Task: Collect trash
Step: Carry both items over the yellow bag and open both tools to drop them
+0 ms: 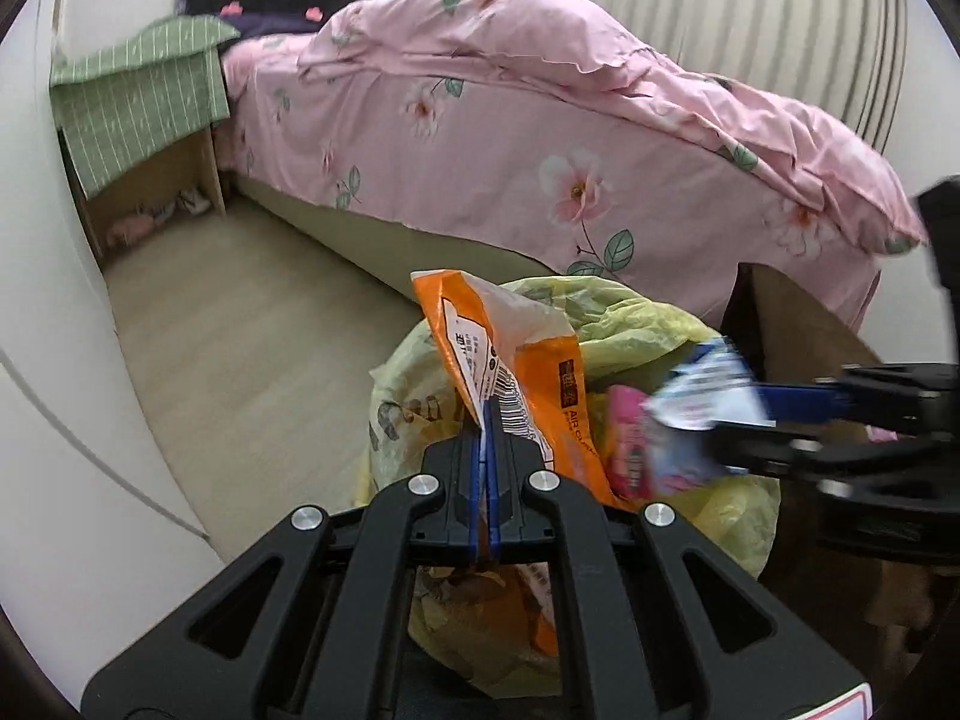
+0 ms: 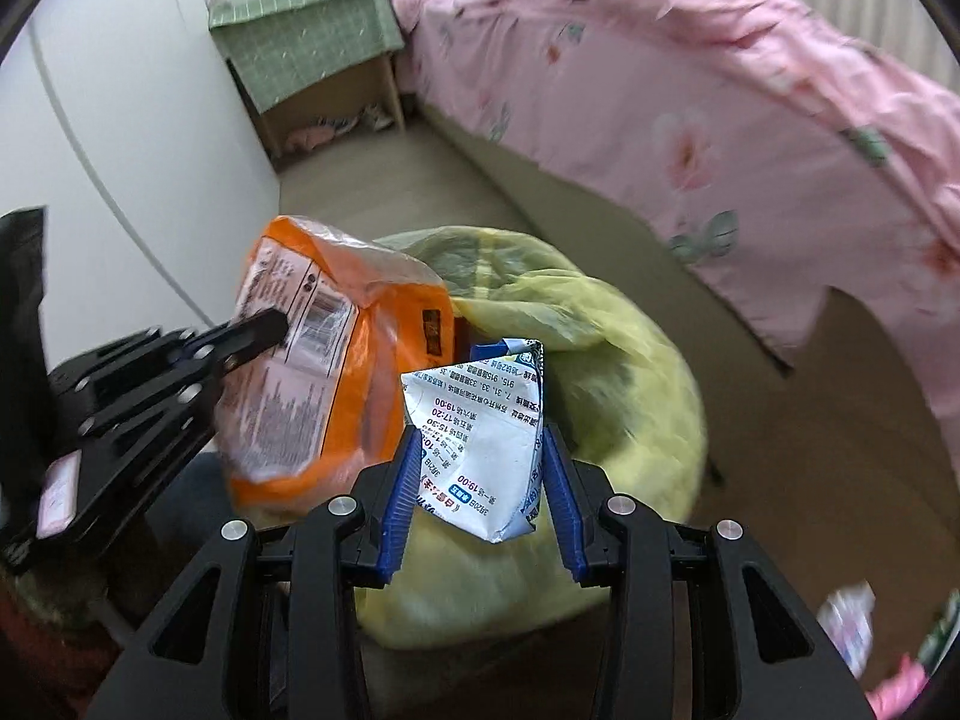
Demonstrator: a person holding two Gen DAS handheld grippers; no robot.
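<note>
My left gripper is shut on an orange snack wrapper and holds it upright over the open mouth of a yellow-green trash bag. From the right wrist view the same wrapper hangs from the left gripper. My right gripper clamps a crumpled white and blue printed paper between its blue pads, over the bag. In the left wrist view the right gripper comes in from the right with the paper. A pink wrapper lies in the bag.
A bed with a pink floral cover runs along the right. A nightstand under a green checked cloth stands at the far end. A white wall or cabinet is on the left. More scraps lie on the floor at lower right.
</note>
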